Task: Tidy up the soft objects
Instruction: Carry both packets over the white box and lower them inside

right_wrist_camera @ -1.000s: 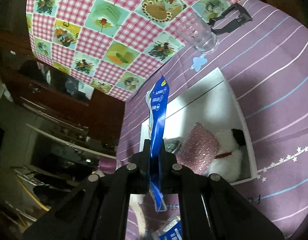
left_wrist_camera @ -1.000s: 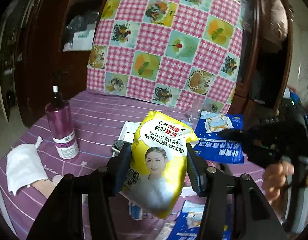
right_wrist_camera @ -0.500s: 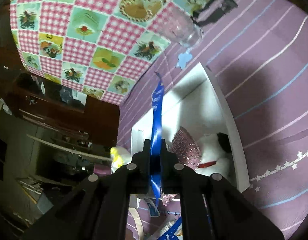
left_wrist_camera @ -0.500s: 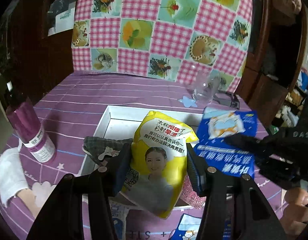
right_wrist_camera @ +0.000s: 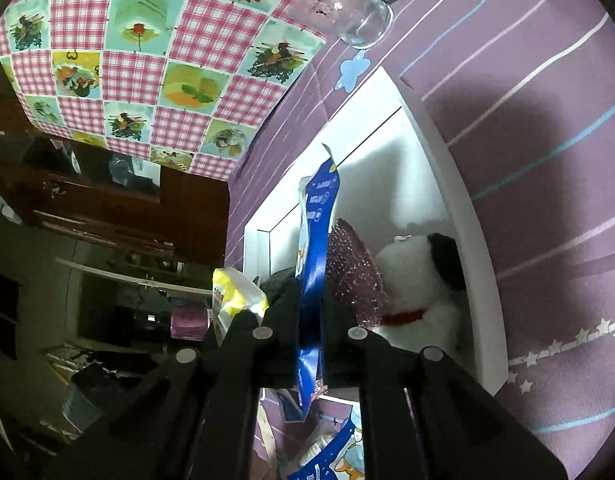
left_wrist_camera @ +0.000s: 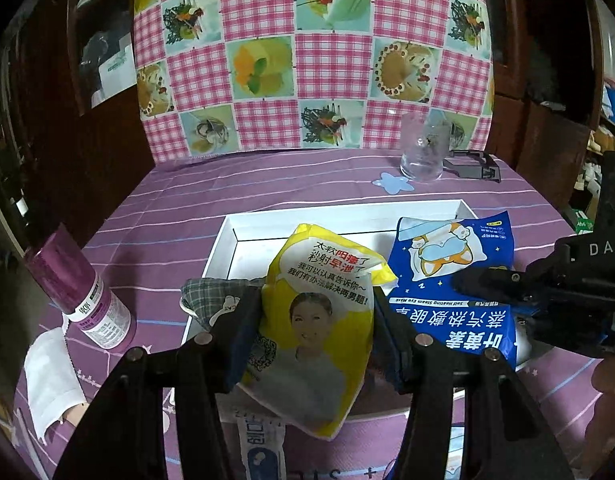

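Note:
My left gripper [left_wrist_camera: 315,320] is shut on a yellow tissue pack [left_wrist_camera: 319,320] with a woman's face, held over the front edge of the white tray [left_wrist_camera: 347,214]. My right gripper [right_wrist_camera: 311,320] is shut on a flat blue eye-mask packet [right_wrist_camera: 313,248], seen edge-on; in the left wrist view the packet [left_wrist_camera: 447,276] hangs over the tray's right part. In the tray lie a grey checked cloth [left_wrist_camera: 211,296], a pink glitter pouch [right_wrist_camera: 355,272] and a white plush dog [right_wrist_camera: 419,280].
A purple spray bottle [left_wrist_camera: 79,292] and a white cloth [left_wrist_camera: 47,376] sit left of the tray. A glass [left_wrist_camera: 423,148] and a black clip [left_wrist_camera: 473,164] stand at the back right. More blue packets [right_wrist_camera: 339,452] lie at the table's front edge. A checked cloth hangs behind.
Both grippers have moved forward over the tray with their packs. The spray bottle and white cloth have slid to the left of the left wrist view.

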`<state>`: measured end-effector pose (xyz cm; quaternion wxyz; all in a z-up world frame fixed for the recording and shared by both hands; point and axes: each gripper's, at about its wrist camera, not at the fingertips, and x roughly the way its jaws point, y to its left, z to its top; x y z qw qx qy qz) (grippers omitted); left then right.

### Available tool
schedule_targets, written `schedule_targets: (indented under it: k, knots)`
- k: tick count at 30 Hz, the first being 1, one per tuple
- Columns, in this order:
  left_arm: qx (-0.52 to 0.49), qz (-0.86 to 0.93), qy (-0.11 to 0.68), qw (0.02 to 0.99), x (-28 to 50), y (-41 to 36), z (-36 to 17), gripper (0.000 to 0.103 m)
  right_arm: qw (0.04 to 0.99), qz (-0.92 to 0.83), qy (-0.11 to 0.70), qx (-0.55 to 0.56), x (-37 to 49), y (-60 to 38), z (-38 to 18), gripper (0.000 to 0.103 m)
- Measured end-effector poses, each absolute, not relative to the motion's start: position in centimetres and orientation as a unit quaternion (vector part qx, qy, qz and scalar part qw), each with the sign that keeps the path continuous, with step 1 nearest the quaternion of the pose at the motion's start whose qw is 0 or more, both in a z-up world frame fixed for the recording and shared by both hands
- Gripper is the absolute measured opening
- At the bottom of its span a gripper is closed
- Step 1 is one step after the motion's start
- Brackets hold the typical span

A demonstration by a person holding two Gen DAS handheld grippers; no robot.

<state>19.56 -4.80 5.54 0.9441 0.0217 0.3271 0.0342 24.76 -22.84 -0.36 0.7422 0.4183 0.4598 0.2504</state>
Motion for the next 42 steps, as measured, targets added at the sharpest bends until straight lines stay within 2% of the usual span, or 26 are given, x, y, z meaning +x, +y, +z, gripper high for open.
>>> schedule_targets:
  k: [3,6,8,10,15,21,30,31,34,35,37,40,42]
  knots:
    - [0.002,0.027,0.328,0.944,19.7,-4.3,5.5,0.054,0.769,0.223,0.45,0.395,24.5,-22.8,0.5,0.012]
    - [-0.025,0.015,0.332,0.943,20.0,-3.4,5.4,0.054,0.792,0.21,0.456,0.348,24.4,-22.5,2.0,0.022]
    - [-0.053,0.005,0.335,0.941,20.2,-2.5,5.4,0.054,0.805,0.211,0.451,0.323,24.2,-22.4,3.1,0.044]
    - [-0.081,-0.002,0.337,0.938,20.2,-1.5,5.3,0.054,0.823,0.19,0.443,0.298,23.8,-22.5,4.1,0.057]
    - [-0.118,0.002,0.341,0.933,20.5,0.1,4.9,0.054,0.847,0.144,0.451,0.243,23.4,-23.0,5.6,0.058]
    - [-0.133,0.037,0.344,0.929,21.0,1.5,4.3,0.054,0.829,0.175,0.47,0.247,23.3,-22.8,6.2,0.058]
    - [-0.158,0.069,0.334,0.927,20.7,3.2,4.1,0.054,0.804,0.221,0.524,0.175,22.3,-19.7,6.8,0.058]
    - [-0.16,0.067,0.335,0.926,20.7,3.3,4.1,0.054,0.787,0.238,0.542,0.174,22.4,-19.3,6.3,0.058]
    - [-0.167,0.064,0.357,0.917,20.8,3.5,4.4,0.054,0.757,0.256,0.576,0.172,22.6,-18.5,4.9,0.037]
    - [-0.17,0.064,0.363,0.914,20.8,3.5,4.6,0.054,0.756,0.256,0.578,0.17,22.7,-18.2,4.6,0.034]
    - [-0.176,0.067,0.371,0.909,20.5,3.7,5.2,0.053,0.759,0.257,0.575,0.166,22.8,-17.6,4.1,0.028]
    - [-0.17,0.076,0.379,0.907,19.9,4.1,6.6,0.053,0.768,0.265,0.556,0.177,23.1,-17.3,3.4,0.011]
    - [-0.162,0.083,0.385,0.905,19.5,4.3,7.2,0.053,0.788,0.243,0.532,0.192,23.4,-17.6,2.9,0.008]
